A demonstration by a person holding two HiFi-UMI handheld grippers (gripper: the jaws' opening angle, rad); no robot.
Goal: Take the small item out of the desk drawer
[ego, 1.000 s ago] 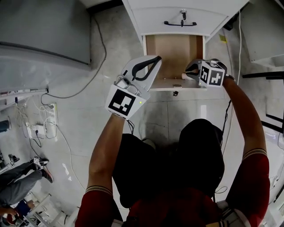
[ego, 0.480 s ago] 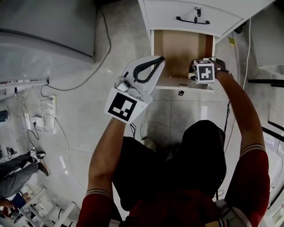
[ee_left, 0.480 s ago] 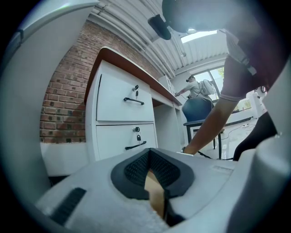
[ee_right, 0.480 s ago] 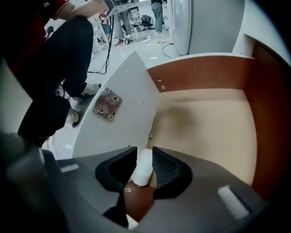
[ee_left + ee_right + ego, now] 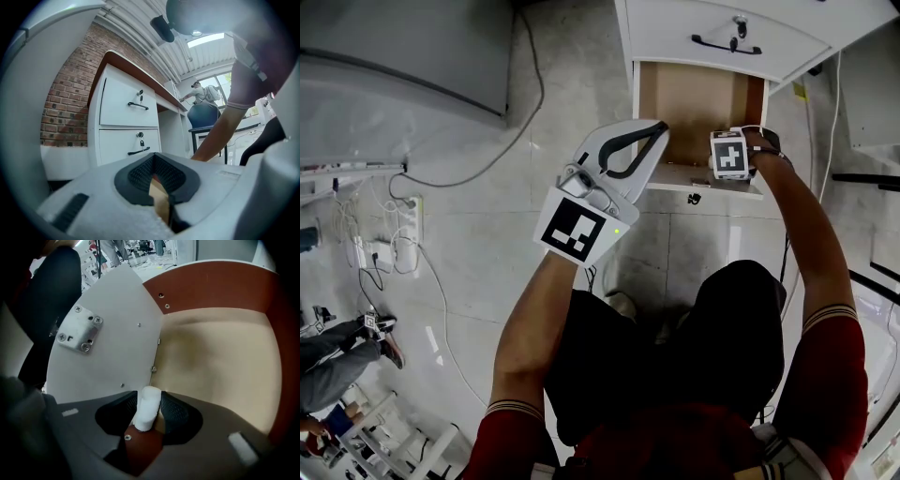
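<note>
The right gripper (image 5: 729, 155) has tipped nose-down and sunk into the open drawer (image 5: 694, 98) since a second ago, when it was slanting in over the front edge. Its fingers (image 5: 177, 412) have just been spreading. They now stand apart with the item (image 5: 146, 408), a small white stub, upright between them. It is close against one finger with a little gap at the other, and I can't see them squeezing it yet. It seems to stand on the drawer floor, right where the white panel (image 5: 108, 333) meets it. To my eye the reach is done and the grab comes next: close on the stub, then lift it clear. The left gripper (image 5: 649, 133) hangs just off the drawer's front edge, its fingers (image 5: 136, 174) together on nothing.
</note>
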